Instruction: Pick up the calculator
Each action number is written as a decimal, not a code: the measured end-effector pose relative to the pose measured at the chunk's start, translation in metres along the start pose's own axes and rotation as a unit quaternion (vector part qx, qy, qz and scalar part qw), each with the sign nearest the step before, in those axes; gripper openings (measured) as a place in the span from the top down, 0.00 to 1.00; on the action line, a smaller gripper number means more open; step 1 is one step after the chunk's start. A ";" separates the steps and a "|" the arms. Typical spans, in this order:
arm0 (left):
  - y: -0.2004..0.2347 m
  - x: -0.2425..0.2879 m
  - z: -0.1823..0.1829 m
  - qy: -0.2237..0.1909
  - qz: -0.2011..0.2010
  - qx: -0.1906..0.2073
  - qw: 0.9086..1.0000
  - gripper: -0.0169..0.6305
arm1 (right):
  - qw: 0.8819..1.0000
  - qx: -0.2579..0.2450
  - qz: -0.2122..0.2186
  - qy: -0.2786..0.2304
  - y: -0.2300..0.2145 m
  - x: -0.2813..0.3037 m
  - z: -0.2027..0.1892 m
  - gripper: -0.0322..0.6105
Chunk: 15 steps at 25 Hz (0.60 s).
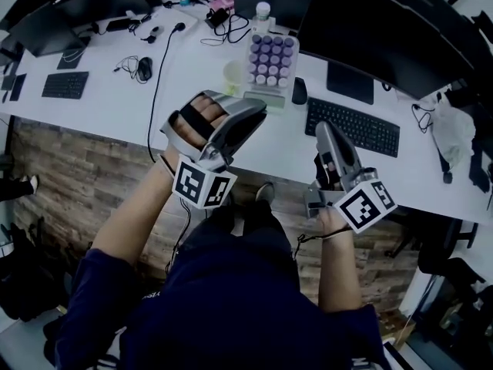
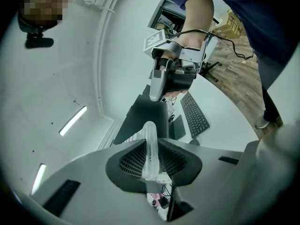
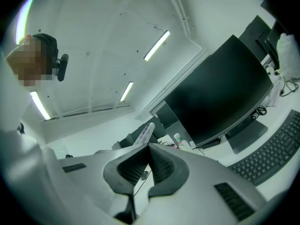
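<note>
The calculator [image 1: 270,60], pale with rows of lilac round keys, is up off the white desk [image 1: 115,106], tilted so its keys face me. My left gripper [image 1: 258,108] is shut on its near edge. Along the left gripper's jaws the calculator [image 2: 150,142] shows edge-on as a thin pale slab pinched between the dark pads. My right gripper [image 1: 324,129] hovers to the right over the desk's front edge, apart from the calculator, its jaws together on nothing. In the right gripper view the calculator [image 3: 146,131] appears beyond the shut right gripper [image 3: 149,149].
A black keyboard [image 1: 354,126] lies under the right gripper's tip, a dark mouse [image 1: 299,91] beside it. Large monitors [image 1: 385,29] line the back. A pale green cup [image 1: 233,74], a bottle [image 1: 263,12], cables, a second keyboard [image 1: 65,85] and a white bag [image 1: 454,126] share the desk.
</note>
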<state>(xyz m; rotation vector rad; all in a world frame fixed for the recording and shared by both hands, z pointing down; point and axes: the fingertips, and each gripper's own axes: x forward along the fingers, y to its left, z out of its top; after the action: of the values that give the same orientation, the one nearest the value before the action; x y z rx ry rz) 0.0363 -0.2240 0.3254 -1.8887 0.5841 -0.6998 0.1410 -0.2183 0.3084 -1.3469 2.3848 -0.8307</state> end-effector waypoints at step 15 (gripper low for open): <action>0.055 -0.023 0.022 -0.010 0.053 0.018 0.998 0.83 | 0.999 -0.038 0.022 -0.031 0.041 -0.013 0.038 0.94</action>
<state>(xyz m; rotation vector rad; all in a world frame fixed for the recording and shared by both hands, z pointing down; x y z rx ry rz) 0.0302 -0.2161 0.2630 -1.8161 0.6506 -0.6177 0.1386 -0.2038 0.2534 -1.3235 2.4119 -0.6834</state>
